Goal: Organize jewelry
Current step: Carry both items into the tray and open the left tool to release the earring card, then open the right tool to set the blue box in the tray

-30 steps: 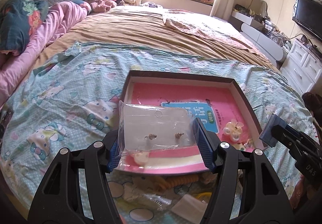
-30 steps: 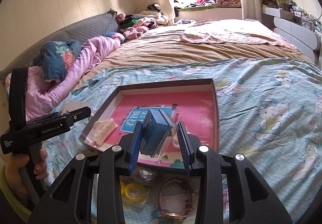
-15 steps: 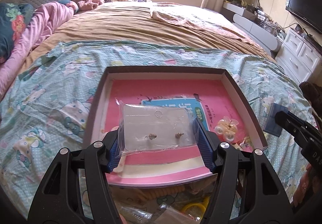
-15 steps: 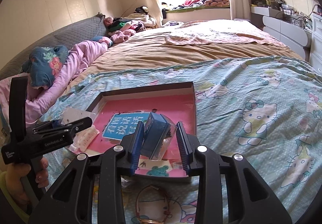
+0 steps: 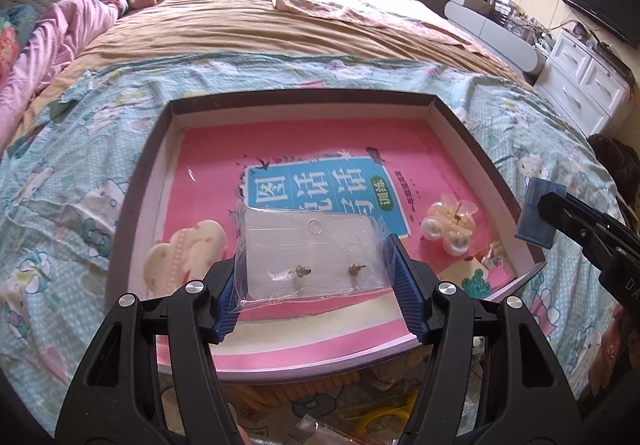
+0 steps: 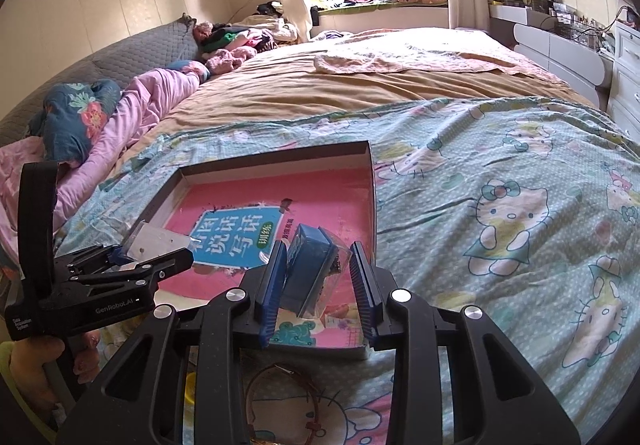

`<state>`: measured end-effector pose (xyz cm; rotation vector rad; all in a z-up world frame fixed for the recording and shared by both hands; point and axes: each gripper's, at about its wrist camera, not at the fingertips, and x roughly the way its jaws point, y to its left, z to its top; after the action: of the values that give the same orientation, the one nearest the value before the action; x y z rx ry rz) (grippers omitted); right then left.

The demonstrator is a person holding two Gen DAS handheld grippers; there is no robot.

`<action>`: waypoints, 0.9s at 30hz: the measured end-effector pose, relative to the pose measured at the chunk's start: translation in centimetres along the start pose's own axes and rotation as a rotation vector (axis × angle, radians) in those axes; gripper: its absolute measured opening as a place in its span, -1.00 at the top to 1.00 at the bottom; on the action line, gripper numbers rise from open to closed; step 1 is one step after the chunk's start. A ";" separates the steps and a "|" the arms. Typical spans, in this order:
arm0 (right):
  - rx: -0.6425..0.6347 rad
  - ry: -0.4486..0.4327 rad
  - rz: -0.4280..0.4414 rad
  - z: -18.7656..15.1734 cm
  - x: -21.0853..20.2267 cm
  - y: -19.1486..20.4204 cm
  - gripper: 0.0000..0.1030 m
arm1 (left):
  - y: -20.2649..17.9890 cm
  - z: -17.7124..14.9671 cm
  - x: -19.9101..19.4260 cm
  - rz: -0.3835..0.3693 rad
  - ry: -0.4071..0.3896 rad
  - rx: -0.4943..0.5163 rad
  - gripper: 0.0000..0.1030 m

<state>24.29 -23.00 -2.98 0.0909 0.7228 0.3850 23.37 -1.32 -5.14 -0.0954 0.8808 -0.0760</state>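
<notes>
1. The left tongs [image 5: 316, 285] are gripping a clear plastic bag [image 5: 310, 257] by its two side edges; the blue pads are pressing on it from both sides.
2. Inside this bag a white card is carrying two small earrings [image 5: 304, 271].
3. The bag is hanging over the near part of a shallow tray [image 5: 304, 97], above the pink book [image 5: 280, 149] that is lying on the tray's floor.
4. The right tongs [image 6: 318, 281] are clenching a small blue box [image 6: 308, 269] in a clear wrap; the box is sitting tilted between the pads, and the wrap is reaching toward the right pad.
5. This box is hanging over the near right corner of the tray.
6. In the tray, a cream hair clip [image 5: 188, 261] is lying at the left side, and a clip with pearls [image 5: 450, 223] is lying at the right side.
7. The tray is standing on a bed [image 6: 500, 205] with a cartoon cat sheet.
8. In front of the tray, a thin bangle [image 6: 280, 401] is lying on the sheet.
9. A hand [image 6: 36, 365] is holding the left tongs' handle.
</notes>
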 end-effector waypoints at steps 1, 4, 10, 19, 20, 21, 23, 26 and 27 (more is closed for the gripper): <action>-0.001 0.004 -0.003 -0.1 0.2 0.0 0.40 | 0.0 -0.1 0.2 -0.005 0.004 0.005 -0.09; -0.003 0.011 -0.019 -0.3 0.5 0.0 0.40 | -0.2 -0.2 0.7 -0.006 0.016 0.015 -0.09; -0.008 0.029 -0.032 -0.7 1.2 0.0 0.40 | -0.4 -0.5 1.3 -0.008 0.037 0.032 -0.11; -0.018 0.046 -0.041 -0.8 1.8 0.1 0.40 | -0.4 -0.6 1.1 -0.006 0.035 0.040 -0.29; -0.018 0.049 -0.040 -0.8 1.9 0.1 0.40 | -0.4 -0.6 1.0 -0.004 0.033 0.039 -0.31; -0.020 0.051 -0.040 -0.9 2.0 0.2 0.40 | -0.3 -0.6 0.9 -0.003 0.031 0.037 -0.33; -0.020 0.054 -0.040 -0.9 2.0 0.2 0.40 | -0.3 -0.6 0.7 0.001 0.026 0.035 -0.33; -0.019 0.057 -0.040 -1.0 2.0 0.2 0.40 | -0.1 -0.6 0.3 0.003 0.015 0.033 -0.33; -0.017 0.061 -0.041 -1.1 2.1 0.1 0.40 | -0.1 -0.6 0.1 0.006 0.011 0.033 -0.34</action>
<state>24.97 -22.14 -5.05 0.0483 0.7800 0.3557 23.01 -1.46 -5.60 -0.0620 0.8906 -0.0853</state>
